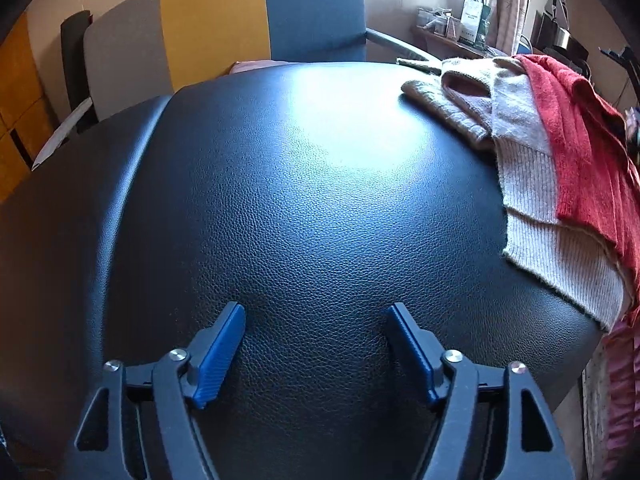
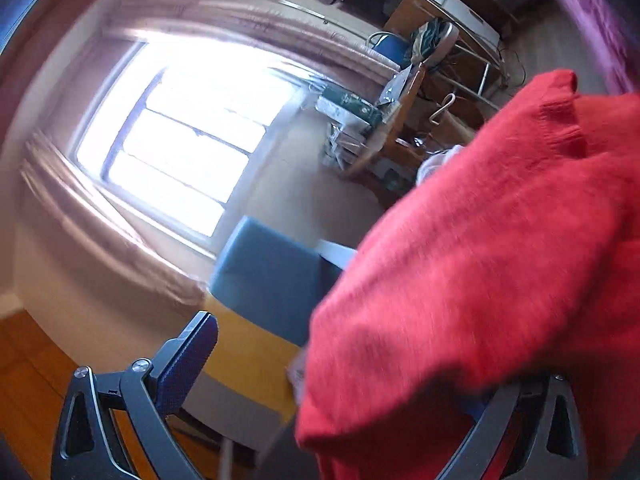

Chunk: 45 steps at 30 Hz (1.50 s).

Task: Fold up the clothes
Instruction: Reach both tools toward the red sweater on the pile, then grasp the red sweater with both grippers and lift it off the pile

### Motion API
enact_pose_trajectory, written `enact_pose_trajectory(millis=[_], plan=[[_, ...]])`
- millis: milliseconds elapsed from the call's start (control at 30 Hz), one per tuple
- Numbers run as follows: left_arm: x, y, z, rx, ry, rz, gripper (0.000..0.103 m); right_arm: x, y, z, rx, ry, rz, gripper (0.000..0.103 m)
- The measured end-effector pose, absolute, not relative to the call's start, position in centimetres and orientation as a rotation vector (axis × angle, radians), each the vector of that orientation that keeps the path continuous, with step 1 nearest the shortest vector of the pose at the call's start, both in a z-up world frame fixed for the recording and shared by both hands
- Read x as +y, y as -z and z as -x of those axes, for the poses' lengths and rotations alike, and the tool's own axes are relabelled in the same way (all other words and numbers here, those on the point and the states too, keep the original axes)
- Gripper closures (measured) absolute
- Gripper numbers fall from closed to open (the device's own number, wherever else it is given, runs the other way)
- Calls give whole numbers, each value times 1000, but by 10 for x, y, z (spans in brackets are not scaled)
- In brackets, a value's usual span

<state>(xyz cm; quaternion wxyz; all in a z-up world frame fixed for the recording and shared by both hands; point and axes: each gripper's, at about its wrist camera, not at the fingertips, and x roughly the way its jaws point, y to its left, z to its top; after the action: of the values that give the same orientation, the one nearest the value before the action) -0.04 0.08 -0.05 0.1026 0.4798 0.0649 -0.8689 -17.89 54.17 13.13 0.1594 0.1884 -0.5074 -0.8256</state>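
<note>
Your left gripper [image 1: 316, 316]: released, holding nothing, over the black table [image 1: 280, 184] | sweaters [image 1: 532, 148] ahead to its right | your right gripper [image 2: 344, 364]: fingers spread, red sweater [image 2: 480, 264] draped over its right finger.
</note>
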Motion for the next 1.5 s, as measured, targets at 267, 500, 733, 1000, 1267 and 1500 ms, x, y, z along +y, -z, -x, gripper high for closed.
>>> enact_pose_trajectory(millis=[267,500,733,1000,1267,1500], plan=[[26,16,12,212,2567,-1415,22,531,-154,222,-1433,2037,-436,0],[36,19,2,202,2556,-1429,27,476,-227,194,-1138,1873,-312,0],[18,12,-21,312,2515,-1392,31,386,-287,141,-864,1729,-309,0],[-25,-9,-86,461,2561,-1155,32,212,-318,87,-608,1519,-493,0],[-70,-25,-162,559,2451,-1058,32,6,-311,22,-277,1377,-751,0],[-98,-18,-223,634,2290,-1045,33,-101,-158,38,34,1494,-1250,0]])
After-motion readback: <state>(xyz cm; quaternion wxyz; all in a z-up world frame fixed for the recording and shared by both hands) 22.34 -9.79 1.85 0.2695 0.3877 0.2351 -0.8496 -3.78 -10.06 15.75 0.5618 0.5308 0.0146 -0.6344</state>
